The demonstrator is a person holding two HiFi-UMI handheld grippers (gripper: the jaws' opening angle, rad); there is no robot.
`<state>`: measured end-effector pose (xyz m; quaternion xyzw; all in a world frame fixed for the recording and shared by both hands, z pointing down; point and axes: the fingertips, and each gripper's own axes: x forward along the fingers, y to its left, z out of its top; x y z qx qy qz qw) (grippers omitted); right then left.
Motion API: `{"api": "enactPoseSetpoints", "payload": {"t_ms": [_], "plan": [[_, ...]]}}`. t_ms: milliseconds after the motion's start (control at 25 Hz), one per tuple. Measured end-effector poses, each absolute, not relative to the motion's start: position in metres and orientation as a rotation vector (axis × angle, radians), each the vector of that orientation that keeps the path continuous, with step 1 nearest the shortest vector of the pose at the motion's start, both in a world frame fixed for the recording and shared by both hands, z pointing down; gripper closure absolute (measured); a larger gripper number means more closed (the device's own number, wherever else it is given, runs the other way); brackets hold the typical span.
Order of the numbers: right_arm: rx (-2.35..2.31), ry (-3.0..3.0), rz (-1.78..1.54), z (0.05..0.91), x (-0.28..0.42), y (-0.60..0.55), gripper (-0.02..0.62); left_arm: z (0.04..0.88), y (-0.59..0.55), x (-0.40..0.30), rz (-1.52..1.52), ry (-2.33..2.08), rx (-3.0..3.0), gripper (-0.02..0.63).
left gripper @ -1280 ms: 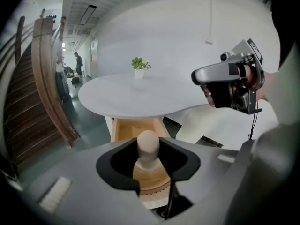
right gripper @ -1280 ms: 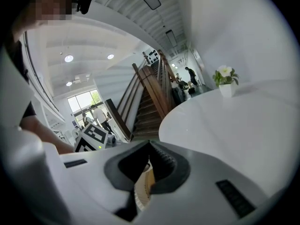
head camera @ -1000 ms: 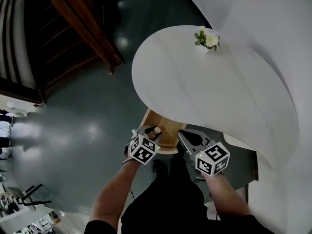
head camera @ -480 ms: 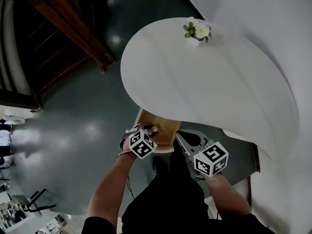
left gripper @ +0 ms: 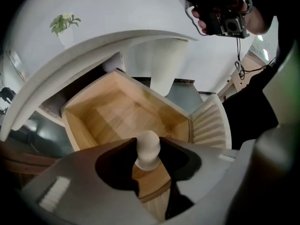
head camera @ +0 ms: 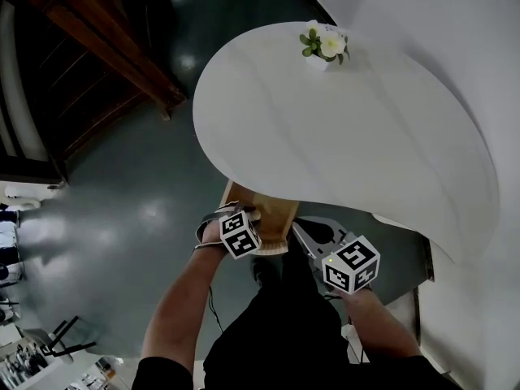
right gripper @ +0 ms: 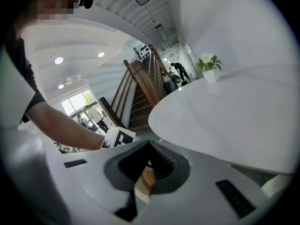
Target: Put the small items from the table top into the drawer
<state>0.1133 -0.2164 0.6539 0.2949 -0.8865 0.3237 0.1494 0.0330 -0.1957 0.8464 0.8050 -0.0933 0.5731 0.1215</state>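
Note:
A wooden drawer (head camera: 272,210) stands pulled out from under the white round table (head camera: 349,136); its inside (left gripper: 122,111) holds nothing. My left gripper (head camera: 244,215) is at the drawer front, its jaws on either side of the pale round knob (left gripper: 147,149) and touching it while they are opening. My right gripper (head camera: 306,232) hangs just right of the drawer, below the table's edge, shut with nothing in it; it also shows from below in the left gripper view (left gripper: 215,8). The only item on the table top is a small pot of white flowers (head camera: 323,45) at the far edge.
The table's white pedestal (left gripper: 164,64) rises behind the drawer. A dark wooden staircase (head camera: 106,47) stands at the upper left on the grey-green floor (head camera: 122,218). A white wall (head camera: 455,23) curves along the right. The person's legs are directly below the drawer.
The head view has drifted, so the table and flowers sit a little further left and up. Both grippers keep their places by the open drawer.

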Motion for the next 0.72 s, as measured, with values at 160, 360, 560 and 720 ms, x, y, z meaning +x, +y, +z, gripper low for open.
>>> {"api": "enactPoseSetpoints", "payload": {"t_ms": [160, 360, 560, 720], "plan": [[0.838, -2.552, 0.93, 0.653, 0.112, -0.216, 0.583, 0.855, -0.183, 0.031, 1.7, -0.183, 2.321, 0.443], [0.826, -2.556, 0.929, 0.656, 0.114, -0.217, 0.583, 0.864, -0.177, 0.027, 1.707, -0.147, 2.277, 0.414], [0.831, -2.551, 0.935, 0.658, 0.115, -0.214, 0.583, 0.856, -0.184, 0.03, 1.64, -0.214, 2.289, 0.402], [0.825, -2.554, 0.928, 0.651, 0.112, -0.209, 0.583, 0.833, -0.192, 0.031, 1.541, -0.319, 2.319, 0.402]]}}
